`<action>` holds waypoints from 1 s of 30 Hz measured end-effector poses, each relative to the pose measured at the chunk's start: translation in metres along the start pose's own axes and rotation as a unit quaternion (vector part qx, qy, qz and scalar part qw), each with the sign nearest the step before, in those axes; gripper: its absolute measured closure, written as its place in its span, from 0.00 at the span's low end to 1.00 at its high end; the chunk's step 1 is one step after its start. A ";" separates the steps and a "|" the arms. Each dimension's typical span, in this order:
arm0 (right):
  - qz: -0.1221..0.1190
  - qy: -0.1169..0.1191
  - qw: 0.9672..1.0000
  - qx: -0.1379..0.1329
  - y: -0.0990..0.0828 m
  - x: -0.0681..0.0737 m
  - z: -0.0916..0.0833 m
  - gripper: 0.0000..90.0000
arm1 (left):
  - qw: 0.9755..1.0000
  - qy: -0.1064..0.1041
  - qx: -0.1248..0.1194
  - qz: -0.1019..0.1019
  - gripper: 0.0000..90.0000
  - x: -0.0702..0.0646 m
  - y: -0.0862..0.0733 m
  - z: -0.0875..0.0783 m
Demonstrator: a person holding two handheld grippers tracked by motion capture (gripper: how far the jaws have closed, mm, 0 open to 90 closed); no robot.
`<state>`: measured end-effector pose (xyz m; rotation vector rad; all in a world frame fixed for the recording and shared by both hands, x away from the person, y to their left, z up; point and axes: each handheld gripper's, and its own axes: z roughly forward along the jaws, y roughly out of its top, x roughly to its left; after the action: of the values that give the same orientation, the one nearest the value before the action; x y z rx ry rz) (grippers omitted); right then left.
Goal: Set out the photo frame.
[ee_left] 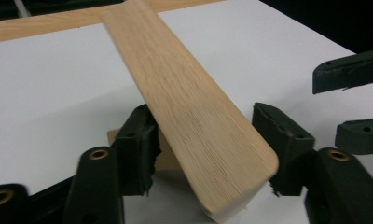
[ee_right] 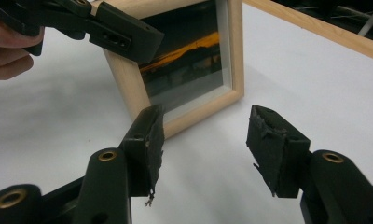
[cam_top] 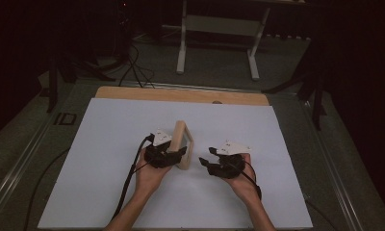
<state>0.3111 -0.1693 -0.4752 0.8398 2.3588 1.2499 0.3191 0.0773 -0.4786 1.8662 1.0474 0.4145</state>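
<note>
A light wooden picture frame [cam_top: 181, 139] stands upright on the white table sheet [cam_top: 109, 192]. Its glass front [ee_right: 189, 65] shows a dark picture with an orange streak. My left gripper [cam_top: 178, 154] reaches over the frame's top edge [ee_left: 194, 107], and both pads [ee_left: 138, 140] touch the wood, one on each side. My right gripper [cam_top: 206, 160] rests low on the sheet just right of the frame, jaws open and empty [ee_right: 203, 135], pointing at the frame's glass side. The left gripper's jaw [ee_right: 124, 32] lies against the frame's top corner. The right gripper's open fingers [ee_left: 352, 93] are at the right edge.
A wooden board edge [cam_top: 181, 95] borders the far side of the sheet. Behind the table stand a white frame's legs [cam_top: 182, 53] and cables on the floor [cam_top: 133, 67]. Black cables [cam_top: 128, 183] trail from both grippers toward the person.
</note>
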 end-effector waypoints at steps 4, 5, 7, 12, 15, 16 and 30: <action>0.001 -0.004 1.000 -0.007 0.001 -0.001 -0.001 0.51 | 1.000 -0.003 -0.003 0.009 0.61 -0.002 0.000 -0.001; 0.001 -0.004 1.000 -0.007 0.001 -0.001 -0.001 0.51 | 1.000 -0.003 -0.003 0.009 0.61 -0.002 0.000 -0.001; 0.003 -0.007 1.000 -0.011 0.002 -0.001 -0.002 0.50 | 1.000 -0.003 -0.003 0.013 0.62 -0.003 0.000 -0.001; 0.007 -0.021 0.999 -0.027 0.008 -0.003 -0.006 0.50 | 0.999 -0.016 0.005 0.027 0.65 -0.003 0.000 -0.002; 0.009 -0.029 0.999 -0.039 0.011 -0.004 -0.008 0.49 | 0.999 -0.019 0.008 0.032 0.66 -0.005 0.000 -0.002; 0.012 -0.030 0.999 -0.042 0.012 -0.004 -0.008 0.49 | 0.999 -0.020 0.008 0.037 0.66 -0.006 -0.001 -0.002; 0.012 -0.050 0.997 -0.060 0.036 -0.011 0.000 0.49 | 0.996 -0.035 0.010 0.076 0.67 -0.013 -0.005 -0.007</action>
<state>0.3314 -0.1605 -0.4455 0.8736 2.1789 1.3113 0.3048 0.0721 -0.4775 1.9706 0.8697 0.4257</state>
